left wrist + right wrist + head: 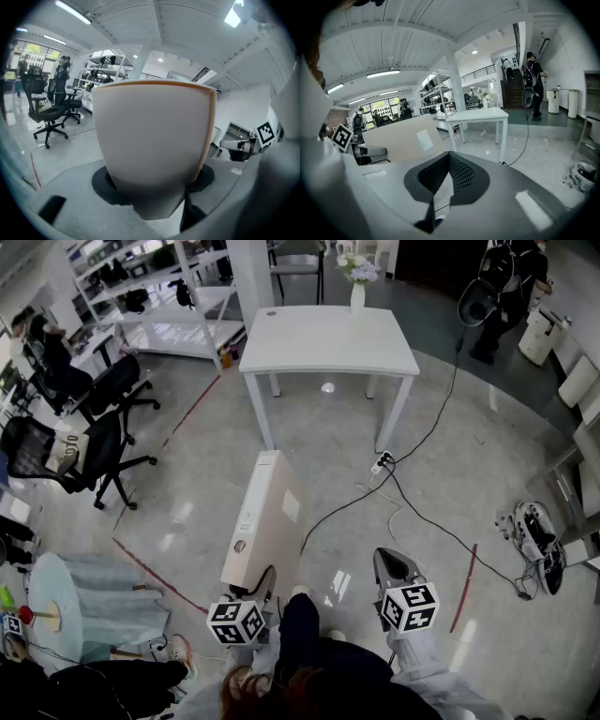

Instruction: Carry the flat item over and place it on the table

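Item: flat beige lever-arch box file (pixel 263 517), with a round finger hole and a white label on the narrow spine.

Location: in the air in front of the person, well short of the white rectangular table (pixel 328 338). It projects forward from the left gripper (pixel 253 592), spine turned up toward the head view.

Left gripper: jaws partway apart and pressed on the file's near end, whose thickness fills the gap between them.

Right gripper (pixel 390 565): jaws drawn together with nothing between them. It is carried beside the file, clear of it.

Handling notes (judgement):
- The file is gripped at one end only, so its free length will likely tend to sag or twist. A firm clamp and an even walk would suit.
- The idle right gripper could steady the far end on approach.
- A black cable (pixel 412 505) and a white power strip (pixel 382 463) lie on the floor between the person and the table. The route should pass around them.
- A small white vase of flowers (pixel 357 283) stands at the table's far edge, while the near part is bare. The file would best go there, broad face down.
- The jaws should let go only once the file's weight rests on the top.
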Motion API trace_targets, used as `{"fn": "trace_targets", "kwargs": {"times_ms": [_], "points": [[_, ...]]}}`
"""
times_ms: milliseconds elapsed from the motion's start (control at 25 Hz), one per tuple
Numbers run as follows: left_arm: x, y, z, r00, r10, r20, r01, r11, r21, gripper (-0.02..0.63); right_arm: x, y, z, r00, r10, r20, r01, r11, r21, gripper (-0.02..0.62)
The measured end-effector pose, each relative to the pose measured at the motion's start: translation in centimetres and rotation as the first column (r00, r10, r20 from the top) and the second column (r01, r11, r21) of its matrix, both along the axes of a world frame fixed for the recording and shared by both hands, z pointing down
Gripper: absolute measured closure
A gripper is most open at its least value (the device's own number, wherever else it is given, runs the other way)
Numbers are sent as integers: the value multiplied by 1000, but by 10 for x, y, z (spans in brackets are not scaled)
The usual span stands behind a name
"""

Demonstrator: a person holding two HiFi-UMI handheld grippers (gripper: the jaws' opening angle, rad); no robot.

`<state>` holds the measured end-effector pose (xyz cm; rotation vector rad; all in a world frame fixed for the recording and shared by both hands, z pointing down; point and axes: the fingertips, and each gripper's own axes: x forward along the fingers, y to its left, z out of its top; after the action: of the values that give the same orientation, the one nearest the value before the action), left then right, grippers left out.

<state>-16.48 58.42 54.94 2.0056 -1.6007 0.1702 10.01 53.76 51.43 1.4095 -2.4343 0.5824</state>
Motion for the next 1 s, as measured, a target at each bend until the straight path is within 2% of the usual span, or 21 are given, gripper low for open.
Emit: {"fn": "trace_targets", "kwargs": {"times_ms": [120,280,440,760,1000], "points": [[11,52,12,1000,-11,-9,11,1000,-15,333,18,45,5,1000,5,-5,-5,1000,13,583],[27,97,17,998,-35,-51,34,999,-26,333,35,90,10,1000,-2,-10,2,1000,14,583],[37,127,14,999,-31,-13,31,1000,0,334,43,119,11,1000,6,30,-7,1000,25,583],[48,145,1,999,-30,14,30,999,26,334,54,142,13,999,16,52,-17,1000,20,583],[49,114,6,999,-38,11,38,999,19,333,58,114,15,999,15,41,-16,1000,17,583]]}}
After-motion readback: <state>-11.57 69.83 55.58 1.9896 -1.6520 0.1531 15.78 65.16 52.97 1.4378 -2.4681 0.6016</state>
